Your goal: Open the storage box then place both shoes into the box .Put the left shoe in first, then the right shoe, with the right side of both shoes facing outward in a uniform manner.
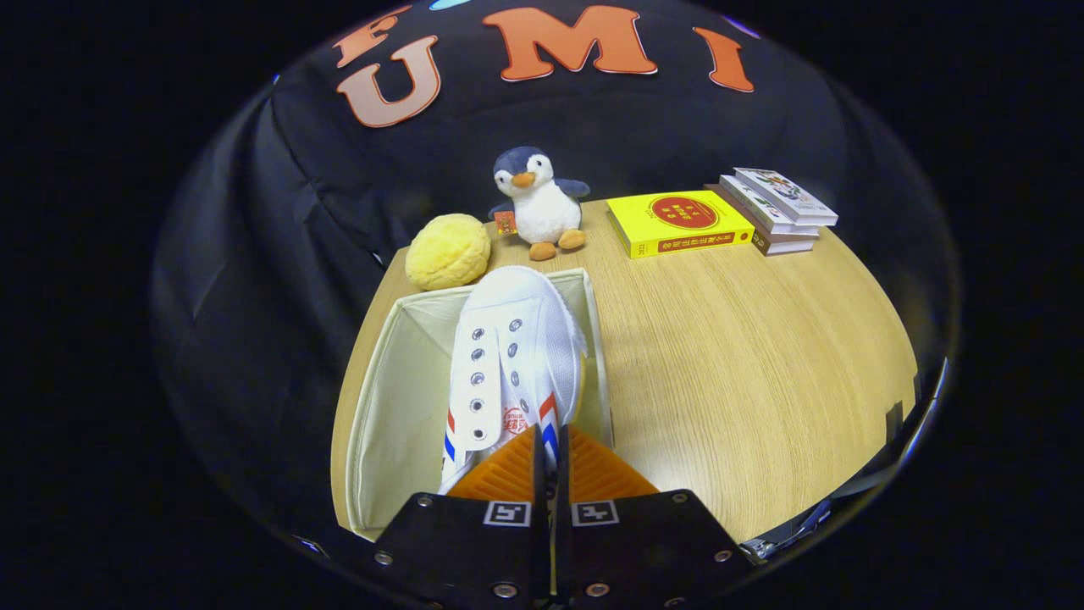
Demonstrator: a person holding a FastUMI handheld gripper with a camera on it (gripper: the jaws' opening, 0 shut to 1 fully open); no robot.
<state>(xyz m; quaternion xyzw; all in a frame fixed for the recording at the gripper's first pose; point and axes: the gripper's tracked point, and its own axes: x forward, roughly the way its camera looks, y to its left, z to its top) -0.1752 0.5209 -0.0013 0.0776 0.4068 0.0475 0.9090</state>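
Observation:
A white canvas shoe (517,356) with red and blue stripes hangs just ahead of my gripper (550,449), toe pointing away toward the far end of the box. My gripper is shut on the shoe's heel collar, the fingers pressed close together. Below the shoe lies the open cream fabric storage box (398,398) on the wooden table (745,364). The shoe hovers over the box's right side, near its right wall. Its bare inner floor shows to the left of the shoe. What lies under the shoe is hidden.
Beyond the box sit a yellow round plush (447,252) and a penguin plush (538,205). A yellow book (679,222) and a stack of books (777,210) lie at the table's far right. Bare wood stretches to the right of the box.

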